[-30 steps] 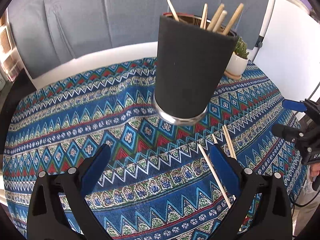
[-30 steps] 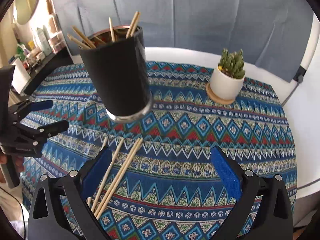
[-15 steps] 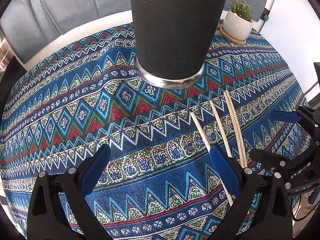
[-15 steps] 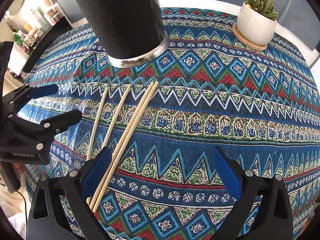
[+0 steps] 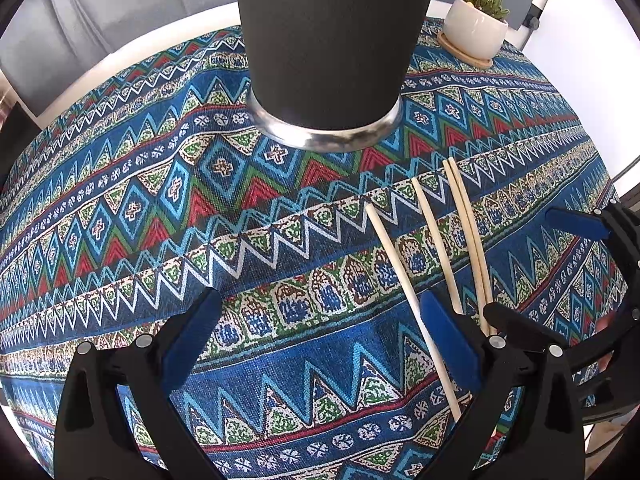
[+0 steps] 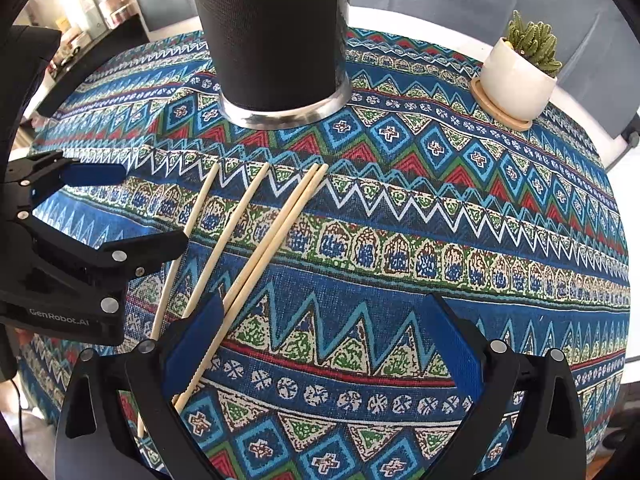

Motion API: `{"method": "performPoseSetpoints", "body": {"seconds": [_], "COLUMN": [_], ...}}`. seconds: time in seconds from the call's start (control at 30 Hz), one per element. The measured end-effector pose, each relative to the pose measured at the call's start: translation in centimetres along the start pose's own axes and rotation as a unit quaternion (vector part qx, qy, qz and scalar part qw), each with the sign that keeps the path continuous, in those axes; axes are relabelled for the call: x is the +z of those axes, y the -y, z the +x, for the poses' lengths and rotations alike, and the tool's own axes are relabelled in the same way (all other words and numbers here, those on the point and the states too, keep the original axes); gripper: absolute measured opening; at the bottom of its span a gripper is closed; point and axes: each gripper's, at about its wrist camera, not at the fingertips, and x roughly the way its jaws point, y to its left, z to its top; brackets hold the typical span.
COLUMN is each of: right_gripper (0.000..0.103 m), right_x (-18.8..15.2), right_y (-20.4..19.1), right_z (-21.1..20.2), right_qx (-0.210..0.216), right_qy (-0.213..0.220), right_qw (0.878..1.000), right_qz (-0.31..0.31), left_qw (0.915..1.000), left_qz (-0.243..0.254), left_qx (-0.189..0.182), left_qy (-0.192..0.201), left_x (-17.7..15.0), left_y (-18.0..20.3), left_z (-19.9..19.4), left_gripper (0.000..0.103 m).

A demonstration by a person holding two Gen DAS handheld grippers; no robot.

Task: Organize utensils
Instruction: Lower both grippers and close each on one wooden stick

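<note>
We hold left gripper (image 5: 320,336) wide apart, nothing between blue pads, above blue patterned tablecloth (image 5: 160,208). Right gripper (image 6: 320,336) likewise spread wide, empty. Four pale wooden chopsticks (image 6: 256,240) lie flat on cloth, at 10 o'clock in right wrist view, at 3 o'clock in left wrist view; two rightmost ones touching side by side, other two apart. Tall black tapered cup with silver base ring (image 5: 324,52) stands upright at 12 o'clock, just beyond chopstick tips. Small cactus in white pot (image 6: 520,76) at 2 o'clock, well apart.
</note>
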Motion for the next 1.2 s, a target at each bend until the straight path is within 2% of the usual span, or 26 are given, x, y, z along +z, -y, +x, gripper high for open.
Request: {"method": "performPoseSetpoints", "body": {"seconds": [0.2, 0.27, 0.33, 0.43, 0.63, 0.77, 1.07, 1.2], "right_gripper": [0.095, 0.095, 0.096, 0.096, 0.095, 0.096, 0.096, 0.096], "right_x": [-1.0, -1.7, -1.9, -2.5, -3.0, -2.8, -4.7, -5.4], "right_y": [0.2, 0.9, 1.8, 1.5, -0.2, 0.6, 2.3, 2.5], "right_z": [-0.2, -0.5, -0.8, -1.2, -1.4, -1.5, -2.6, -3.1], "right_qx": [0.001, -0.001, 0.01, 0.014, -0.026, 0.006, 0.015, 0.017], "right_qy": [0.01, 0.009, 0.003, 0.01, 0.026, 0.024, 0.073, 0.093], "right_qw": [1.0, 1.0, 0.999, 1.0, 0.999, 1.0, 0.997, 0.995], "right_qz": [0.018, 0.027, 0.038, 0.022, -0.013, -0.008, -0.023, -0.022], "left_qw": [0.9998, 0.9995, 0.9993, 0.9991, 0.9988, 0.9977, 0.9977, 0.9981], "left_qz": [-0.013, -0.005, -0.009, -0.01, -0.007, -0.006, -0.045, -0.037], "left_qx": [0.001, 0.026, 0.025, 0.025, 0.024, 0.025, -0.013, -0.024], "left_qy": [0.015, 0.014, 0.027, 0.033, 0.043, 0.062, 0.049, 0.044], "left_x": [-0.8, -1.2, -1.7, -2.3, -3.5, -5.0, -4.4, -4.0], "left_y": [-1.2, -1.1, -1.2, -1.2, -1.8, -2.5, -3.1, -1.7], "left_z": [-0.5, -0.5, -0.7, -0.9, -1.4, -2.1, -2.6, -2.4], "left_gripper": [0.098, 0.099, 0.098, 0.098, 0.098, 0.099, 0.097, 0.097]}}
